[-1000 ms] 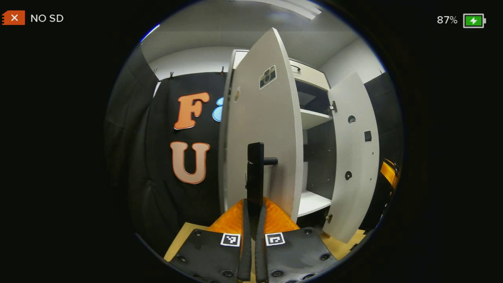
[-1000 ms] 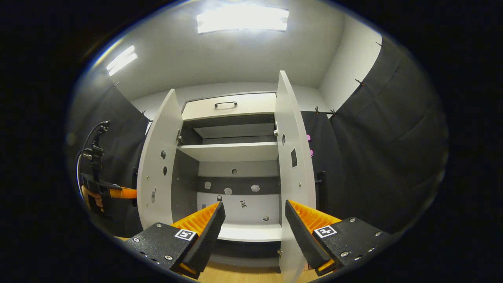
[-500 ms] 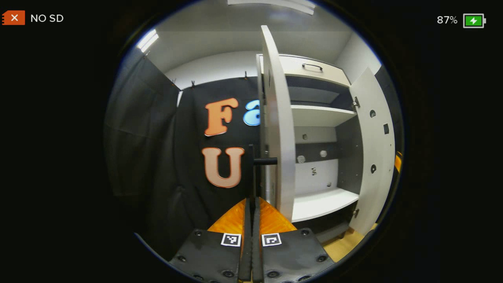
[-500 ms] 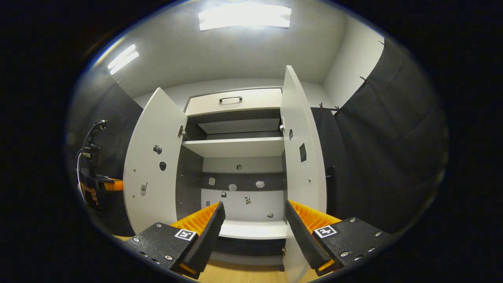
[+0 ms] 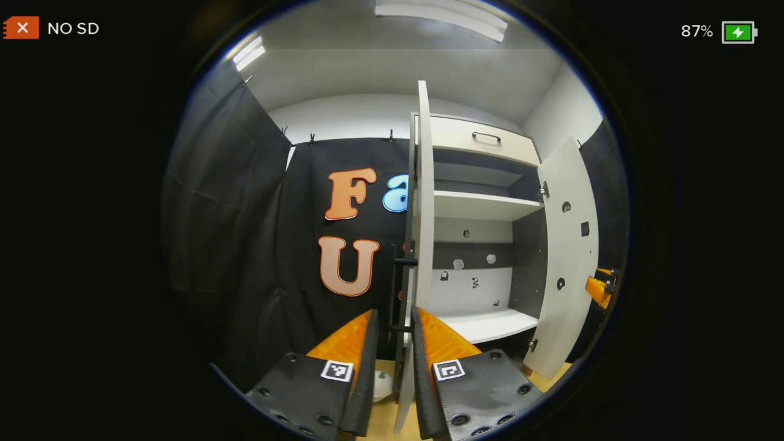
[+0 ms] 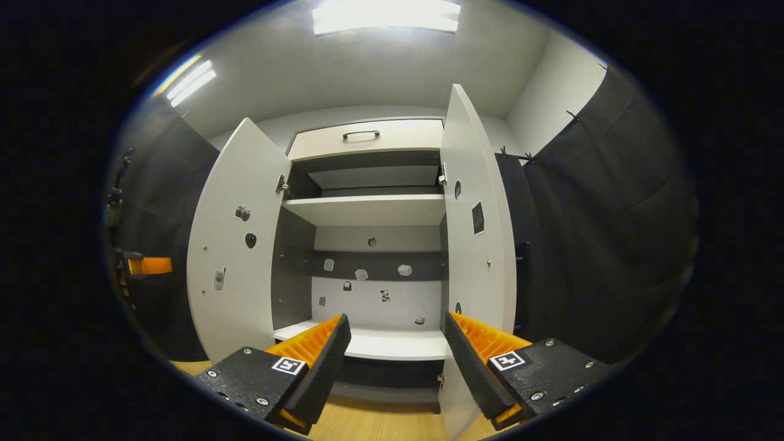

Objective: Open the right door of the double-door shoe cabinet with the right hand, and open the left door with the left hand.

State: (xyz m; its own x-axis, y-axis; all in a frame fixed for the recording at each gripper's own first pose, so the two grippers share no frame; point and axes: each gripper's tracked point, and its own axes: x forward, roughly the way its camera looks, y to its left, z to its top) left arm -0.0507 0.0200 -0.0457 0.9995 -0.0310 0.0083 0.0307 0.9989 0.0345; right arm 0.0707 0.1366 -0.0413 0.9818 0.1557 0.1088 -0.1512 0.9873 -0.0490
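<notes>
Between the left gripper [image 5: 392,361] fingers, narrowly parted, stands the left door's [image 5: 424,202] free edge, its dark handle [image 5: 397,294] just ahead, nothing pinched. Right gripper [image 6: 397,358] fingers wide, holding nothing, facing the cabinet [image 6: 367,184] interior; right door [image 6: 478,245] swung out beside it. Left door seen face-on in right gripper view, also fully swung. Empty shelves [image 6: 367,211] exposed. Judgement: both doors open, task at release step; next move calls for backing both grippers off without nudging doors.

The shoe cabinet [image 6: 367,138] stands directly on the wooden floor [image 6: 380,425].
</notes>
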